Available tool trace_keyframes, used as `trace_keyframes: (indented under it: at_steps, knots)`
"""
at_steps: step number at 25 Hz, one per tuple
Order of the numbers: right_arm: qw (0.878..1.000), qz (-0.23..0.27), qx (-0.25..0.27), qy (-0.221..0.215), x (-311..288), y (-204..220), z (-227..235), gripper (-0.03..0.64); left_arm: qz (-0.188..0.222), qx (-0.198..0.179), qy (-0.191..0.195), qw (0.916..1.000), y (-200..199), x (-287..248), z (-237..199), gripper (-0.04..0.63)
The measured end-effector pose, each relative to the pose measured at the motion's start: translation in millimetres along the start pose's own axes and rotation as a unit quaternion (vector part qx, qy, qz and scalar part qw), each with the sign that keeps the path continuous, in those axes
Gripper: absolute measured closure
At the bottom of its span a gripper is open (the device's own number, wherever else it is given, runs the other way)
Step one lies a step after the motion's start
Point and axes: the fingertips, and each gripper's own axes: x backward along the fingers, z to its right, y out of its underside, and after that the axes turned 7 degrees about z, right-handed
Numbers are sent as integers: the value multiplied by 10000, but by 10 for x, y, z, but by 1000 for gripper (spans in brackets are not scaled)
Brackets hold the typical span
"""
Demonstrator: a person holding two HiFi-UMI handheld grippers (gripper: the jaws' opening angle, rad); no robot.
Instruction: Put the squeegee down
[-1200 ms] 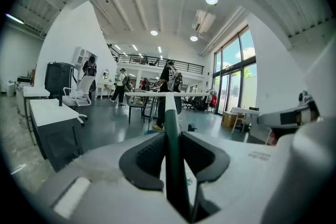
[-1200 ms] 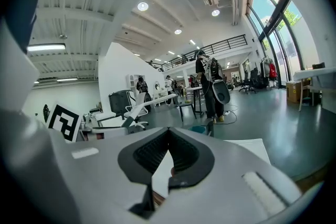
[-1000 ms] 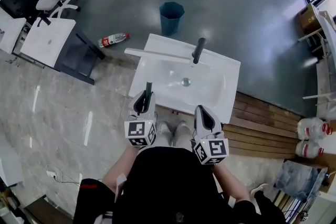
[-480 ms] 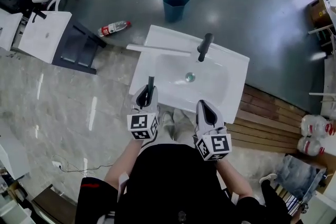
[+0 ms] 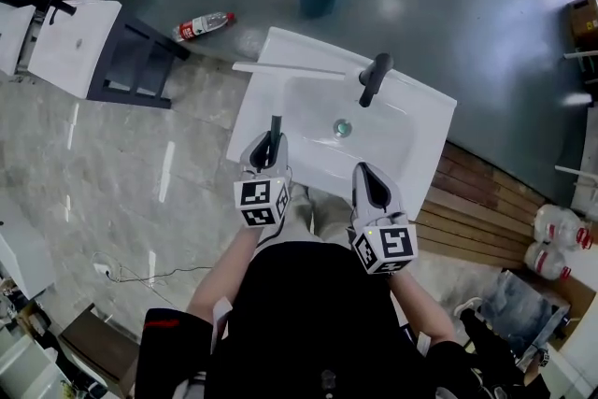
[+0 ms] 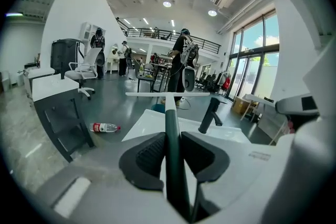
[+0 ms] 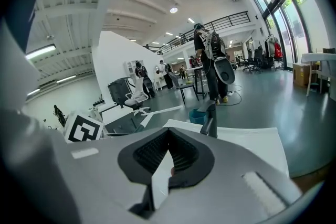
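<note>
Squeegee (image 5: 290, 70) out front, gripped by its dark handle in the left gripper (image 5: 269, 148). Both ribbed pads press on the shaft from either side, as the left gripper view shows clearly. The long white blade lies crosswise over the back left of the white sink (image 5: 425, 154), one end reaching past the rim on the left and the other stopping just short of the black faucet (image 5: 374, 79). Whether the blade touches the rim I cannot tell from above. The right gripper (image 5: 366, 175) hangs at the near edge of the sink, its jaws closed tip to tip with nothing between them.

Now the hazards. If the left gripper lets go while the blade is off the surface, the tool will likely drop and clatter, or skid down into the basin. That overhanging left end worries me too: set it down off-centre and it could tip over the rim to the floor. A swing to the right might clip the faucet. And with only a thin shaft between the pads, the heavy blade end could twist in the grip.
</note>
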Motion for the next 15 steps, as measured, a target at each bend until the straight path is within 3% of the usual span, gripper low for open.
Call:
trace_keyframes:
  at_steps: [15]
  knots:
    - [9990, -388, -73, -196, -516, 60, 280, 615, -474, 349, -512, 9970, 313, -737, -256, 491]
